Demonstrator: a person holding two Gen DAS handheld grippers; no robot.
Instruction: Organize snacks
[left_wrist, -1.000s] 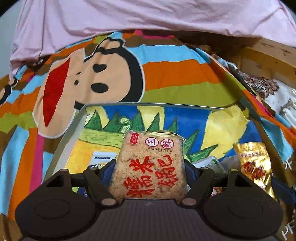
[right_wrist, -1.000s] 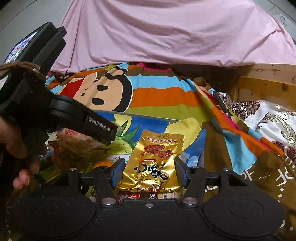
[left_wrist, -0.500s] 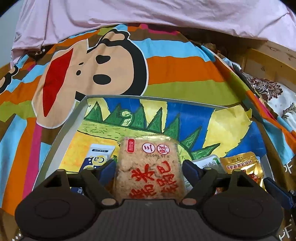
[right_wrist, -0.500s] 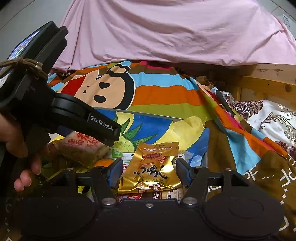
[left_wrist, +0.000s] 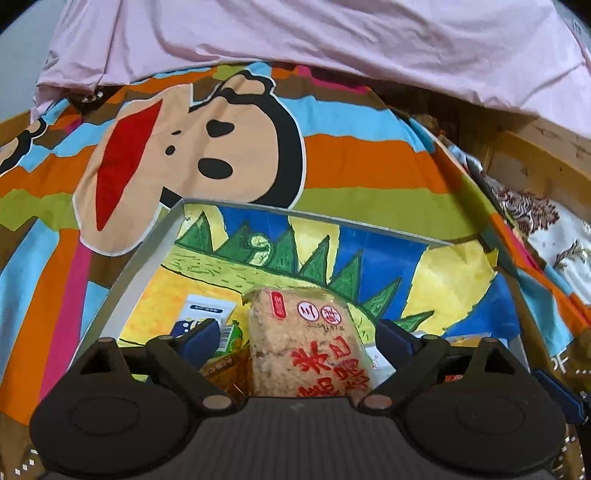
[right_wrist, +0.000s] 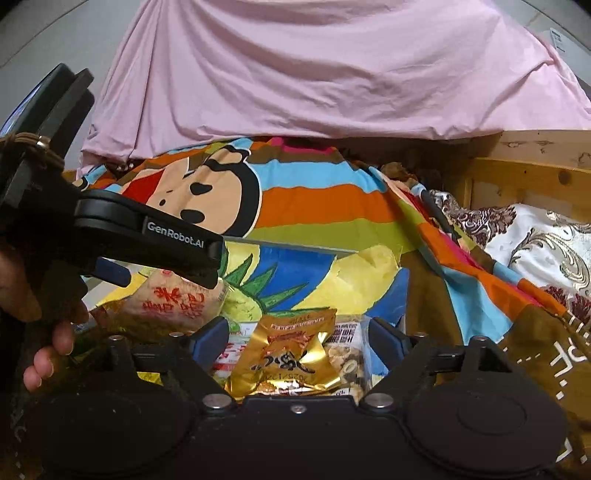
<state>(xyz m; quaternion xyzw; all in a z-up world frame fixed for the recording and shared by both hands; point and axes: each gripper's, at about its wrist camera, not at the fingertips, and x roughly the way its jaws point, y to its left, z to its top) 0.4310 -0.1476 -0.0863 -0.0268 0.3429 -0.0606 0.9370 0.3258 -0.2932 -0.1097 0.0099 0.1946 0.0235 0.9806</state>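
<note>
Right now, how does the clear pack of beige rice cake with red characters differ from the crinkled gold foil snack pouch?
The clear pack of beige rice cake is a thick see-through block with red characters; the crinkled gold foil snack pouch is thin, shiny and opaque. The rice cake pack sits between the left gripper pads, the pouch between the right gripper pads. Shared: both lie in the painted box, and neither is clamped, the jaws having just opened.

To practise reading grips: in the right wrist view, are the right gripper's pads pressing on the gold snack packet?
No: the right gripper stands open, clear gaps either side of the gold snack packet.
</note>
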